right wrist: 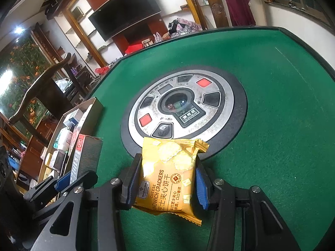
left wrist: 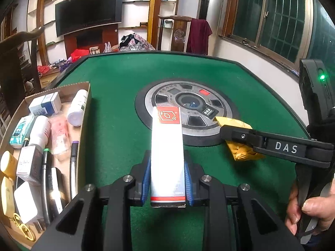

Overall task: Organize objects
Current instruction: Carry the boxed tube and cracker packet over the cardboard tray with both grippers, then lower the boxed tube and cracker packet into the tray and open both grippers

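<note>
My left gripper (left wrist: 167, 179) is shut on a tall white box (left wrist: 167, 146) with a red logo panel, held above the green felt. The same box (right wrist: 86, 159) shows its dark side at the left of the right wrist view. My right gripper (right wrist: 165, 179) is shut on a yellow cheese cracker packet (right wrist: 167, 175), whose far end lies near the round centre panel. From the left wrist view, the right gripper's finger (left wrist: 236, 133) crosses over the packet (left wrist: 240, 150). A cardboard tray (left wrist: 85, 108) at the left holds several small boxes, bottles and pens.
A round metal control panel (right wrist: 184, 108) with red and black buttons sits in the middle of the green table (left wrist: 117, 125). A person's hand (left wrist: 309, 209) grips the right tool's handle. Dark wooden chairs stand beyond the table's left edge.
</note>
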A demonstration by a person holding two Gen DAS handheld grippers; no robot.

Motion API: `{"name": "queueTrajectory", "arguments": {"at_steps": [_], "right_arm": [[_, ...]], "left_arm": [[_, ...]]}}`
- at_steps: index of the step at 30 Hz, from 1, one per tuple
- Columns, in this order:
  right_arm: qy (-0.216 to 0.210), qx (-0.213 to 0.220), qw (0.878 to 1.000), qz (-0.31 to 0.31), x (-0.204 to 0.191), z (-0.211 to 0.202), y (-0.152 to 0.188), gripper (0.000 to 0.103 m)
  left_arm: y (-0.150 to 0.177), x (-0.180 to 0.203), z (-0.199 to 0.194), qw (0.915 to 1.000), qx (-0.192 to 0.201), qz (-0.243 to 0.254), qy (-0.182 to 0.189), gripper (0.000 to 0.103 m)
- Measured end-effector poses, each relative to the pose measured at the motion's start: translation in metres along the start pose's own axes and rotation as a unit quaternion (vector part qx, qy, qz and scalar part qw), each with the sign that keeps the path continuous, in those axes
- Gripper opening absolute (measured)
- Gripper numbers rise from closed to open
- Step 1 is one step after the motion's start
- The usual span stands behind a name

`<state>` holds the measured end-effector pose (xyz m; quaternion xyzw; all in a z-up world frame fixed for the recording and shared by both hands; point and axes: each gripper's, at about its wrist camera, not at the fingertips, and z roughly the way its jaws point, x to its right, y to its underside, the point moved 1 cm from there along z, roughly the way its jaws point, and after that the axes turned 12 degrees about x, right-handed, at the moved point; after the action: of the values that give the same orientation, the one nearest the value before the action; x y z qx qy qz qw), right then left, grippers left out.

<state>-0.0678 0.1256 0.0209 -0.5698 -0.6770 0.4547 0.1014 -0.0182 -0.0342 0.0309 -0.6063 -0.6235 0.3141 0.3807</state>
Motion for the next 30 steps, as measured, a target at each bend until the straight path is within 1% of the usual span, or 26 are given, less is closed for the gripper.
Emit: {"name": "queueTrajectory", "arguments": {"at_steps": [6, 10, 11, 14, 18, 20, 23, 25, 27, 30], "right_arm": [[0.003, 0.017, 1.0, 0.009, -0.01, -0.008, 0.0, 0.05], [-0.005, 0.024, 1.0, 0.011, -0.026, -0.012, 0.001, 0.05], [-0.006, 0.024, 1.0, 0.009, -0.03, -0.011, 0.001, 0.05], [-0.015, 0.023, 1.0, -0.002, -0.05, -0.008, -0.002, 0.05], [-0.032, 0.028, 0.999, -0.034, -0.091, -0.003, -0.015, 0.05], [-0.041, 0.028, 0.997, -0.051, -0.116, 0.002, -0.022, 0.05], [-0.055, 0.024, 0.995, -0.083, -0.156, 0.018, -0.03, 0.05], [-0.065, 0.006, 0.992, -0.106, -0.182, 0.036, -0.031, 0.05], [-0.07, -0.004, 0.991, -0.112, -0.197, 0.051, -0.031, 0.05], [-0.068, -0.024, 0.99, -0.124, -0.217, 0.077, -0.029, 0.05]], "left_arm": [[-0.008, -0.006, -0.017, 0.9996, 0.025, -0.008, 0.008, 0.026], [-0.016, -0.022, -0.034, 0.9983, 0.047, -0.032, 0.014, 0.027], [-0.018, -0.027, -0.039, 0.9979, 0.053, -0.035, 0.011, 0.026], [-0.02, -0.048, -0.054, 0.9962, 0.068, -0.055, 0.006, 0.027], [-0.016, -0.093, -0.071, 0.9914, 0.081, -0.101, -0.019, 0.027], [-0.01, -0.117, -0.073, 0.9883, 0.077, -0.129, -0.027, 0.027], [-0.003, -0.138, -0.068, 0.9868, 0.061, -0.141, -0.051, 0.027], [0.003, -0.149, -0.06, 0.9861, 0.043, -0.15, -0.056, 0.027], [0.009, -0.156, -0.052, 0.985, 0.028, -0.164, -0.046, 0.027], [0.014, -0.152, -0.046, 0.9862, 0.016, -0.159, -0.043, 0.027]]}}
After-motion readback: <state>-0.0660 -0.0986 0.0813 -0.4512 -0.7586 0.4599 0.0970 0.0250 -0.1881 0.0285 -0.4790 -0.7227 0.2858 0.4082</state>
